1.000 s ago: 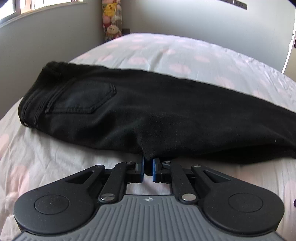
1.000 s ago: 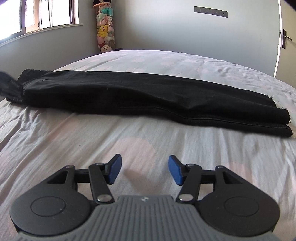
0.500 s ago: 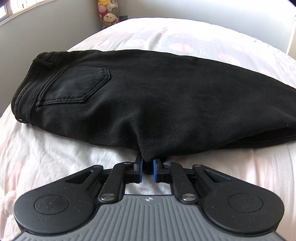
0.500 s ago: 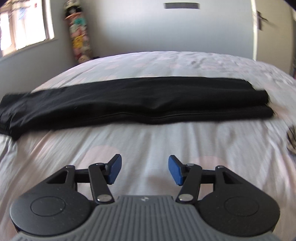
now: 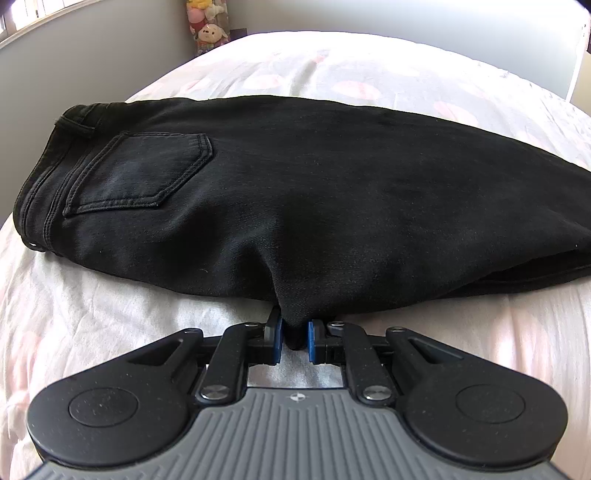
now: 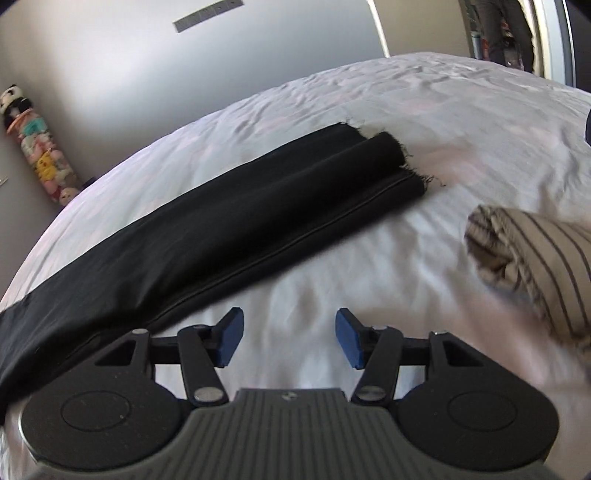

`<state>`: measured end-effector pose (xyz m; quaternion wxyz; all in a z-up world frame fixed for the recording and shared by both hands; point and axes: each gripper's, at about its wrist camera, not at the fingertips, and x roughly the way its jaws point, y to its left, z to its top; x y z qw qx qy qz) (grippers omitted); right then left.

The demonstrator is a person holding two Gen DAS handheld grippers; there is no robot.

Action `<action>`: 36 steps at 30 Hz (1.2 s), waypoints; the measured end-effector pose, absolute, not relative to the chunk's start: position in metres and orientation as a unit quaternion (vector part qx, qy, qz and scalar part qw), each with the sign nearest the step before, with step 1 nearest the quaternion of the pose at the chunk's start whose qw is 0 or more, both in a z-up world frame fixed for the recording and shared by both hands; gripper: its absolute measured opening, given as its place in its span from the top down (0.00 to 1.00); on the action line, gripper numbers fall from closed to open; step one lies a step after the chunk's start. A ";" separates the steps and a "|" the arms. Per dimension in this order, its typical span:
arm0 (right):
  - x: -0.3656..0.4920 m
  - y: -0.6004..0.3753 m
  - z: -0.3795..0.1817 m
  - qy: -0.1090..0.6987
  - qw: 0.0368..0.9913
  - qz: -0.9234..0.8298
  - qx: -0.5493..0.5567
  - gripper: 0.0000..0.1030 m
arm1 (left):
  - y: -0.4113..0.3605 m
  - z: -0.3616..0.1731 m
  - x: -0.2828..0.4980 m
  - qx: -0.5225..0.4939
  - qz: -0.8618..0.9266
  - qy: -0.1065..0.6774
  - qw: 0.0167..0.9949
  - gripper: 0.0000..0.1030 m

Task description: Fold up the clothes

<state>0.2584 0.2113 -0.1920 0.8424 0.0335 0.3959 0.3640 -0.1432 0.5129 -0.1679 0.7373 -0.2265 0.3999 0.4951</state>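
Note:
A pair of black jeans [image 5: 295, 192] lies folded lengthwise on the bed, waistband and back pocket [image 5: 140, 173] to the left. My left gripper [image 5: 294, 341] is shut on the near crotch edge of the jeans and pinches a fold of cloth. In the right wrist view the legs of the jeans [image 6: 229, 221] run diagonally to frayed hems [image 6: 402, 162]. My right gripper [image 6: 288, 338] is open and empty above the sheet, just right of the legs.
The bed has a white sheet with pale pink spots [image 5: 369, 85]. A striped beige garment [image 6: 535, 254] lies at the right. A column of plush toys [image 6: 44, 158] stands by the grey wall. A doorway [image 6: 509, 29] is behind the bed.
My left gripper has kept its pinch and pulled the crotch edge nearer. My right gripper has swung right along the legs towards the hems and stayed open.

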 end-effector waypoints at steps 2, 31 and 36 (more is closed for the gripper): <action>0.280 0.217 -0.195 0.410 0.840 0.351 0.056 0.43 | 0.513 -0.168 -0.142 -0.225 0.495 0.401 0.738 0.86; 0.318 0.244 -0.172 0.396 0.862 0.308 -0.072 0.73 | 0.522 -0.165 -0.147 -0.231 0.483 0.398 0.745 0.85; 0.323 0.220 -0.157 0.397 0.865 0.305 -0.015 0.70 | 0.512 -0.160 -0.143 -0.203 0.483 0.401 0.751 0.81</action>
